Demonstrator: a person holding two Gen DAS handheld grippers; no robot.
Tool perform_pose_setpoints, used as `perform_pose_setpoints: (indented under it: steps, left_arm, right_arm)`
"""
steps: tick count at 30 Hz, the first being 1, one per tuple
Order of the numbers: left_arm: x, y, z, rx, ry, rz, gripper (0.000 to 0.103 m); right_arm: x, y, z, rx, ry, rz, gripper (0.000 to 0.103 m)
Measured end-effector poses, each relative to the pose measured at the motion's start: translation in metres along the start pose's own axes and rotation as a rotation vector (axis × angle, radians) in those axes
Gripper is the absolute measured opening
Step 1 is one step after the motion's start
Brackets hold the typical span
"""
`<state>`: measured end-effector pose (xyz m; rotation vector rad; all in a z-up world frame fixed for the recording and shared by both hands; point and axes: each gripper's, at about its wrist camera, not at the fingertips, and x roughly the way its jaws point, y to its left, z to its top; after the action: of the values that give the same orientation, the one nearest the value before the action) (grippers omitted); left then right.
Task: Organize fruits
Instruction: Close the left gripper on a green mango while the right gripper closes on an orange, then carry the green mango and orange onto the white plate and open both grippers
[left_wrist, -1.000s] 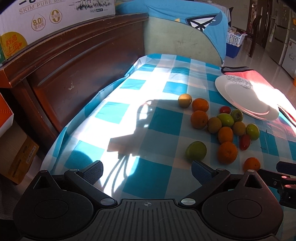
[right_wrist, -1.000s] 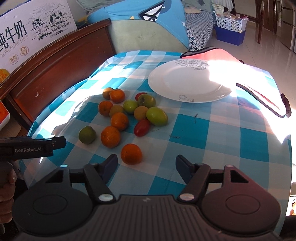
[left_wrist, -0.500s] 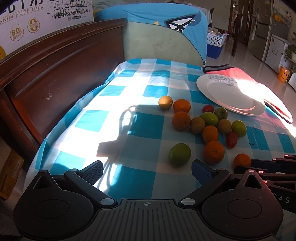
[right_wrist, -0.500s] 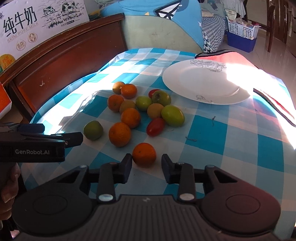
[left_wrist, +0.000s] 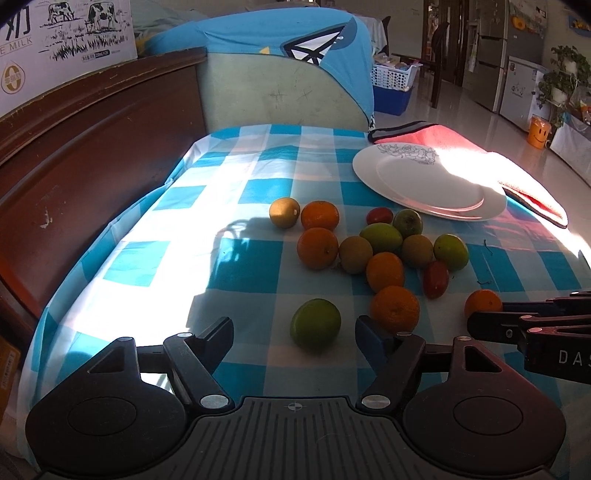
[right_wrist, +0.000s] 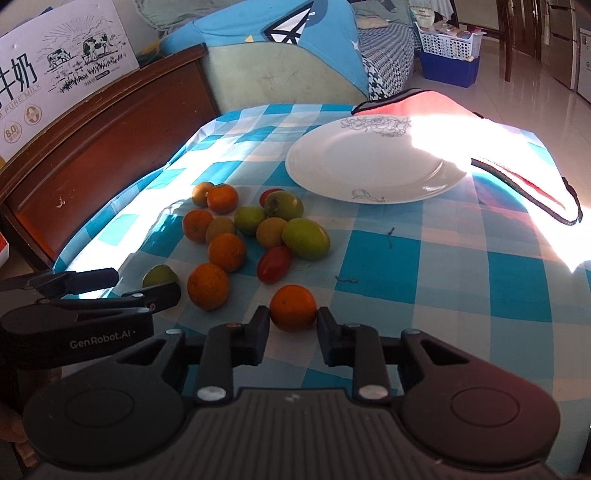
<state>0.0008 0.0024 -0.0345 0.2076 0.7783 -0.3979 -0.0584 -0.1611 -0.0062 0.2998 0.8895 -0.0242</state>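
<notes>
Right wrist view, from left to right: your left gripper (right_wrist: 146, 282) pokes in at the left edge with its fingers spread wide, just beside a round green fruit (right_wrist: 159, 275). Next comes the loose cluster of orange, green and red fruits (right_wrist: 255, 229) on the blue-and-white checked tablecloth (right_wrist: 424, 258). Your right gripper (right_wrist: 293, 325) has both fingers pressed against the sides of a small round orange citrus fruit (right_wrist: 293, 307) resting on the cloth, apart from the cluster. Beyond it, to the right, lies the white round plate with a line-drawn flower (right_wrist: 369, 162), overlapping a red cloth mat (right_wrist: 443, 110)
</notes>
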Motion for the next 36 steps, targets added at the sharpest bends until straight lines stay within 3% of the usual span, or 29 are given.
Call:
perform_pose_setpoints:
  steps: [9, 12, 28, 36]
  left_arm:
    - [0.007, 0.001, -0.002, -0.029, 0.000, -0.024, 0.043]
    - [0.006, -0.001, -0.002, -0.025, -0.012, -0.046, 0.027]
    - [-0.020, -0.009, 0.008, 0.000, -0.065, -0.049, 0.027]
    - [-0.025, -0.018, 0.018, 0.021, -0.070, -0.057, 0.027]
  right_arm:
    - [0.001, 0.000, 0.000, 0.007, 0.005, 0.001, 0.028]
    - [0.002, 0.000, 0.001, 0.006, 0.005, 0.001, 0.028]
    - [-0.005, 0.002, 0.004, -0.009, -0.001, 0.017, 0.028]
    - [-0.011, 0.002, 0.011, -0.046, -0.008, 0.015, 0.022]
